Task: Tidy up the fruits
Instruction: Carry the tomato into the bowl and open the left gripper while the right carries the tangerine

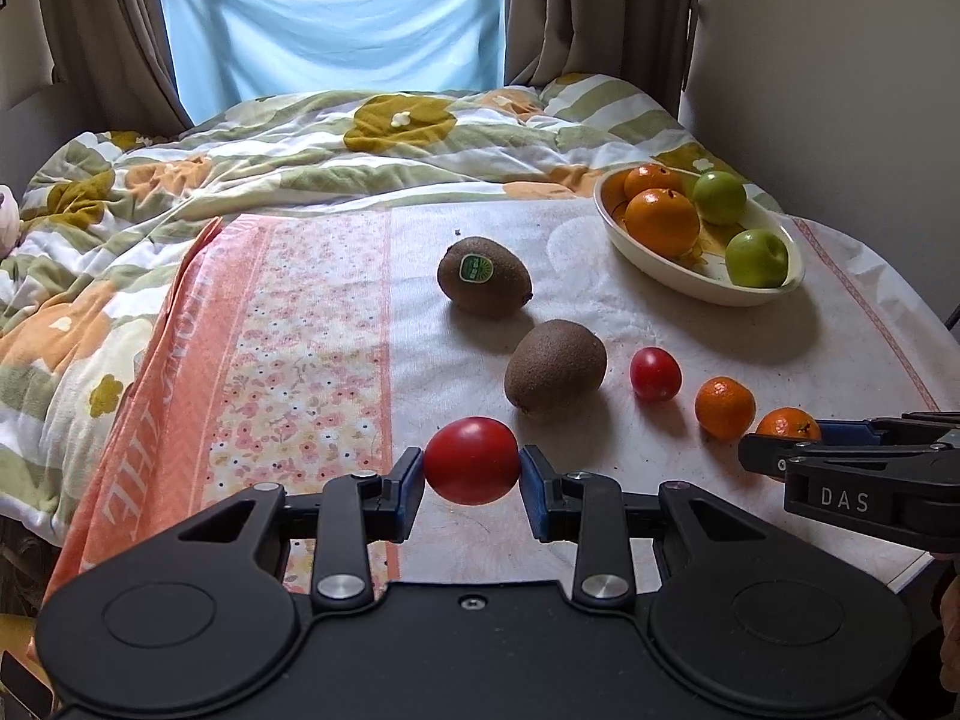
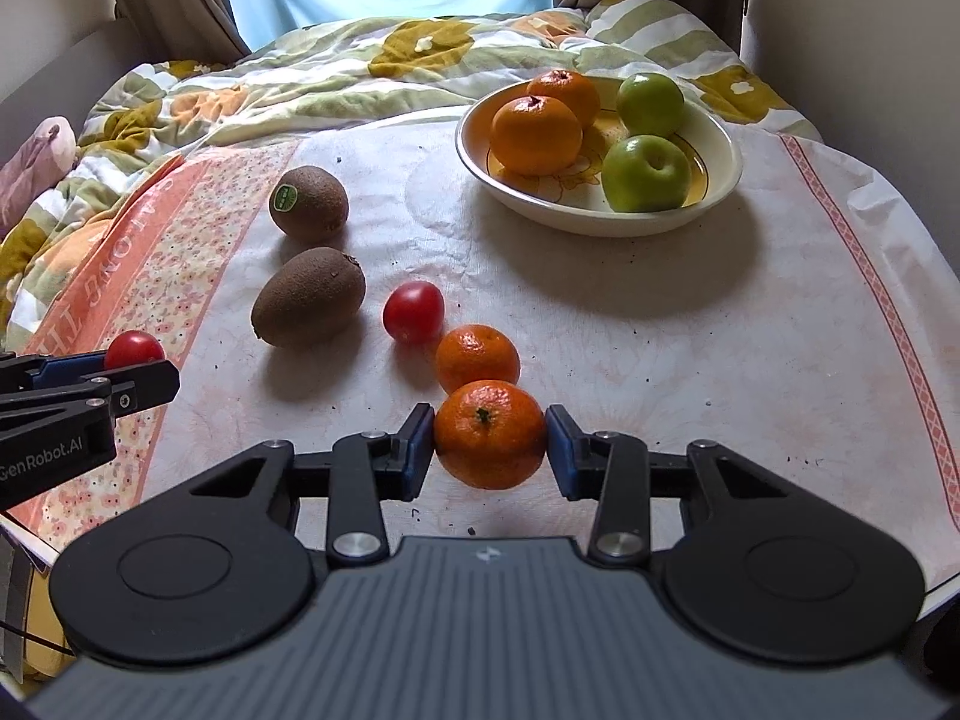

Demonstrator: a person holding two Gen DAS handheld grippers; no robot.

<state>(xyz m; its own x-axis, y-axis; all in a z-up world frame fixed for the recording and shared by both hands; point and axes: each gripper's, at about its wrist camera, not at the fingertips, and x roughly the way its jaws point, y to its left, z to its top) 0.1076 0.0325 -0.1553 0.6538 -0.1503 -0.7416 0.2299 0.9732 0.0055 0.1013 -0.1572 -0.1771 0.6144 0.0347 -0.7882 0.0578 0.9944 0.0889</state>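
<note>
My left gripper (image 1: 472, 461) is shut on a red tomato (image 1: 472, 461) near the table's front; it also shows at the left of the right wrist view (image 2: 133, 351). My right gripper (image 2: 490, 435) is shut on a small mandarin (image 2: 490, 435), seen at the right of the left wrist view (image 1: 787, 423). On the cloth lie a second mandarin (image 2: 477, 357), a second tomato (image 2: 414, 312), a plain kiwi (image 2: 309, 295) and a stickered kiwi (image 2: 308, 203). A cream bowl (image 2: 600, 213) at the back right holds two oranges (image 2: 536, 135) and two green apples (image 2: 646, 173).
The table wears a white cloth with an orange floral band (image 1: 288, 360) on the left. Behind it lies a bed with a flowered quilt (image 1: 330, 138), a curtained window (image 1: 336, 18) beyond. A wall (image 2: 870, 30) runs along the right.
</note>
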